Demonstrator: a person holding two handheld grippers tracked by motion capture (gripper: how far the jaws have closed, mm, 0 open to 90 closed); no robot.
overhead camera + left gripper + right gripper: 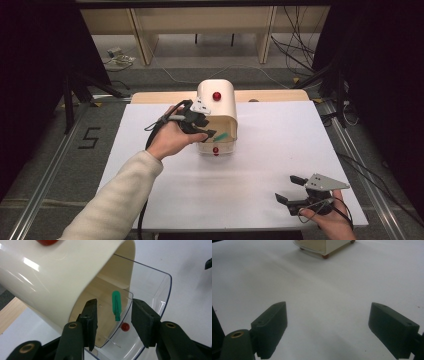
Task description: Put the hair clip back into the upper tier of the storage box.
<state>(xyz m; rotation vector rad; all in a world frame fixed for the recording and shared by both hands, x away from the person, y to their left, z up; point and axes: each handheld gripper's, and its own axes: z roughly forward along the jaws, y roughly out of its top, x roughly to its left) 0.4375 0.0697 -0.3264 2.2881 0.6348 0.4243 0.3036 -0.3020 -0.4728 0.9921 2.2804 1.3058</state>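
A cream box [217, 102] with a rounded top and a red knob [216, 95] stands at the middle back of the white table [270, 145]. Its clear curved lid [155, 285], with a second red knob [125, 326], is partly rolled back. A flat green thing [116, 305] lies inside on the box floor [225, 135]. My left gripper [210, 127] is at the box's opening; in the left gripper view its jaws [114, 302] stand apart above the green thing, with nothing pressed between them. My right gripper [286, 188] rests open near the front right edge, its jaws [328, 305] over bare table.
The box [319, 245] stands on small red feet, seen far off in the right gripper view. A wooden strip [270, 95] borders the table's back edge. Dark stands and cables [300, 45] lie on the floor beyond, with shelving [200, 20] at the back.
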